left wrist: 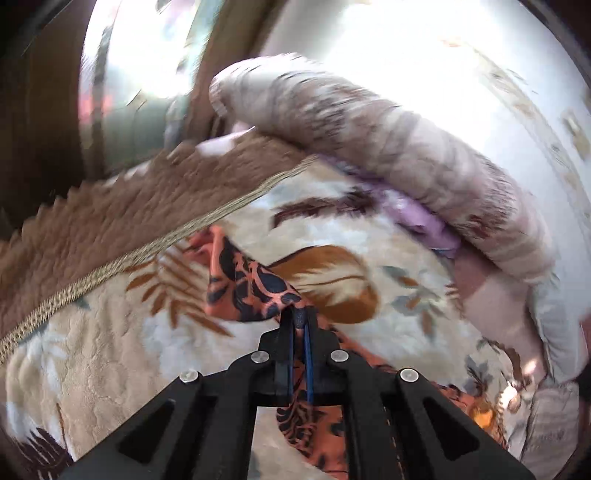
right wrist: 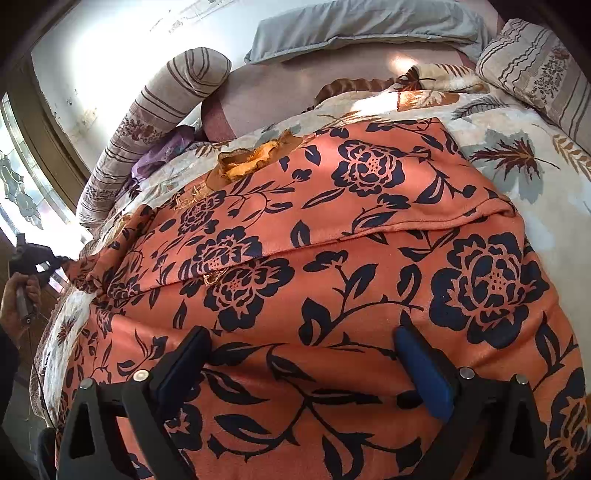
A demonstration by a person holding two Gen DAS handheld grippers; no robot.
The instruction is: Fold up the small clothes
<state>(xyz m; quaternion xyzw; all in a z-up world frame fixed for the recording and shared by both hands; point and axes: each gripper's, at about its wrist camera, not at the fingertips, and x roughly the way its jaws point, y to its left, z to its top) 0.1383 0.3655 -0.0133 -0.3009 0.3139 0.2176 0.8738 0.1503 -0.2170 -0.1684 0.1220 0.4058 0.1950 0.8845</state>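
- The left gripper [left wrist: 300, 314] is seen with its jaws pressed together on a bunched corner of the orange garment [left wrist: 255, 291], which rises ahead of the fingertips and trails back beneath them.
- The right gripper [right wrist: 301, 345] is held wide, nothing between its two fingers [right wrist: 424, 373]; the orange garment [right wrist: 332, 266] is spread directly under and ahead of it.
- One garment is counted: a soft, matte orange cloth printed with dark navy flowers and vines. Its long axis is laid across the right gripper's view, from the pinched corner far left to the right edge.
- A folded-over upper layer is shown ahead, its hem running leftward and slightly toward the gripper.
- Beyond the garment, a small ruffled yellow-brown piece of cloth [right wrist: 240, 162] is lying on it.
- Underneath, one plush cream blanket [right wrist: 517, 155] with leaf patterns is visible.
- Farther away, one striped cylindrical bolster [right wrist: 147, 122] at left, one striped pillow [right wrist: 535, 70] at right and one grey pillow [right wrist: 362, 26] ahead are seen.
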